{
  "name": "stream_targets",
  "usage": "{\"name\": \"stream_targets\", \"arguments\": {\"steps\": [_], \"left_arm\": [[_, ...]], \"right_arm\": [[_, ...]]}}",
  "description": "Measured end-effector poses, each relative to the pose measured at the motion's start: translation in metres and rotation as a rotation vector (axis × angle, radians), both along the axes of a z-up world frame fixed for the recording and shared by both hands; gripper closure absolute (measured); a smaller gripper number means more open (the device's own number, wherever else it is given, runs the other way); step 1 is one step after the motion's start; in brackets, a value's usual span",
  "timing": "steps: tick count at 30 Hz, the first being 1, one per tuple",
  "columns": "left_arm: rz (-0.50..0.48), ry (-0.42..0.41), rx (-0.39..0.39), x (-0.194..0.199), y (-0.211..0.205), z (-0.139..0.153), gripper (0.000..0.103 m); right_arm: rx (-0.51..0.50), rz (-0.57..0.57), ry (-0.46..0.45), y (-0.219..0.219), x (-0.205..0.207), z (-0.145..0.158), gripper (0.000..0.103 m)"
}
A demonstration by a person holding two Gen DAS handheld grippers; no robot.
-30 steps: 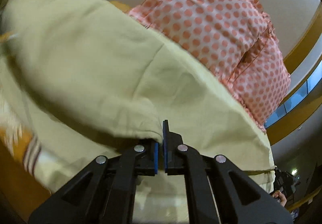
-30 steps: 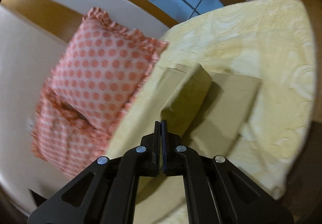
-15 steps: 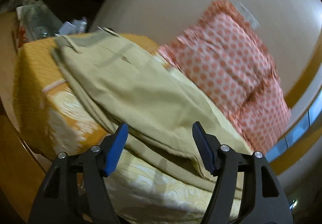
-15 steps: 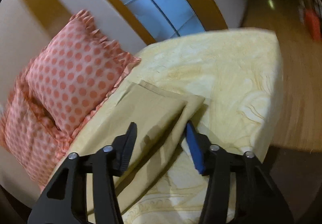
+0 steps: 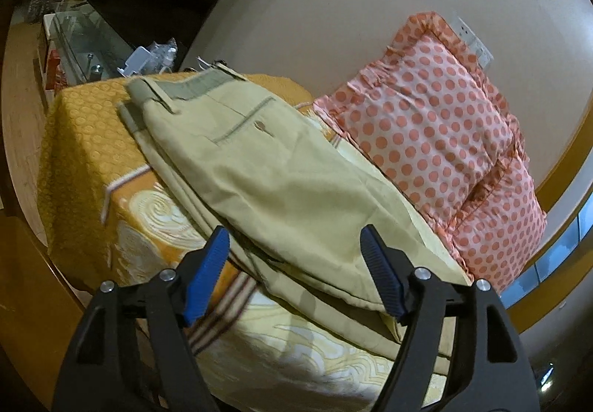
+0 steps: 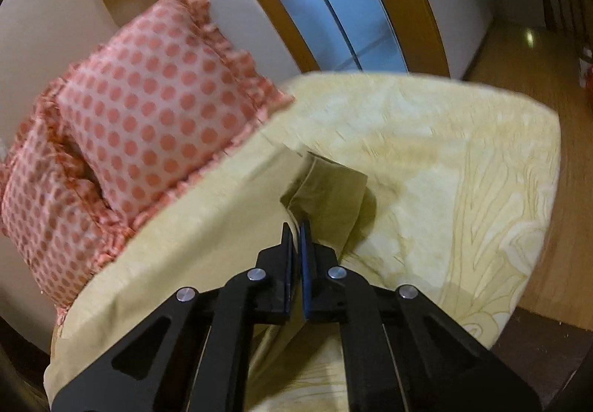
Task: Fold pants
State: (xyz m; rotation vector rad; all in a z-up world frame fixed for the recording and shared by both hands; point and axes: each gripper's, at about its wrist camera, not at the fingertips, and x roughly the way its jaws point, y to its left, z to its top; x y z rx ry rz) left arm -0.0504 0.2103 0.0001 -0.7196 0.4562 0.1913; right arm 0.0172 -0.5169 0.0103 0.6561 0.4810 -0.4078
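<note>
On bed (image 5: 78,138): pants (image 5: 281,189); right tool (image 6: 295,226) pinching fabric; no legible writing.

One pair of trousers, two cushions, one bedspread, two grippers

A single pair of khaki cotton pants (image 5: 281,167) lies folded lengthwise, with one buttoned back pocket (image 5: 244,123) showing. Two pink cushions with orange polka dots and frilled edges (image 5: 437,115) lean one against the other. One yellow-and-orange patterned bedspread (image 5: 89,138) lies under everything. There are two black two-finger grippers with blue pads, the left gripper (image 5: 292,273) and the right gripper (image 6: 295,238). Beyond the bed stands what looks like one glass-topped stand (image 5: 85,41), its small clutter too blurred to count.
</note>
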Motion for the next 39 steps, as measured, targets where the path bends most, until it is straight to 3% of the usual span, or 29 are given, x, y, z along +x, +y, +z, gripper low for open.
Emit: {"name": "stream_targets", "arguments": {"steps": [2,5,8,11,14,15,18,21,26,27,30,32,34,36,39], "left_arm": [[0.01,-0.008,-0.007,-0.004,0.007,-0.001,0.03],[0.017,-0.013,-0.007,-0.007,0.012,-0.002,0.03],[-0.001,-0.015,0.004,-0.003,0.012,-0.001,0.03],[-0.022,-0.021,0.019,0.001,0.009,0.001,0.029],[-0.037,-0.021,0.009,0.003,0.011,-0.001,0.028],[-0.039,-0.019,0.005,0.002,0.011,-0.002,0.028],[-0.028,-0.011,0.0,-0.001,0.017,-0.004,0.028],[-0.018,-0.01,-0.003,-0.001,0.024,-0.004,0.028],[-0.023,-0.015,-0.003,0.001,0.03,-0.001,0.028],[-0.027,-0.016,-0.005,0.001,0.03,-0.001,0.028],[-0.036,-0.012,-0.026,0.004,0.035,-0.001,0.027],[-0.036,-0.003,-0.043,0.007,0.039,-0.002,0.026],[-0.034,0.014,-0.07,0.012,0.046,-0.005,0.023],[-0.027,0.034,-0.091,0.016,0.053,-0.007,0.022],[-0.013,0.053,-0.109,0.024,0.064,-0.007,0.021]], "right_arm": [[0.022,-0.036,0.029,-0.003,-0.005,0.0,0.099],[0.15,-0.075,0.06,-0.014,-0.015,-0.015,0.097],[0.252,-0.09,0.059,-0.021,-0.025,-0.029,0.085],[0.221,-0.092,0.035,-0.019,-0.024,-0.03,0.085],[0.173,-0.081,0.029,-0.026,-0.01,-0.034,0.099],[0.18,-0.067,0.008,-0.027,-0.007,-0.034,0.099],[0.122,0.006,-0.08,-0.008,-0.005,-0.008,0.1],[0.05,0.202,-0.17,0.044,0.012,0.037,0.1],[0.0,0.668,-0.286,0.196,0.055,0.093,0.1],[0.014,0.802,-0.281,0.242,0.065,0.094,0.1],[0.037,1.064,-0.21,0.338,0.08,0.075,0.1],[-0.018,1.233,-0.063,0.411,0.084,0.045,0.099],[-0.082,1.33,0.093,0.456,0.08,0.019,0.092],[-0.115,1.38,0.186,0.477,0.07,0.005,0.052],[-0.086,1.397,0.074,0.467,0.051,0.019,0.02]]}}
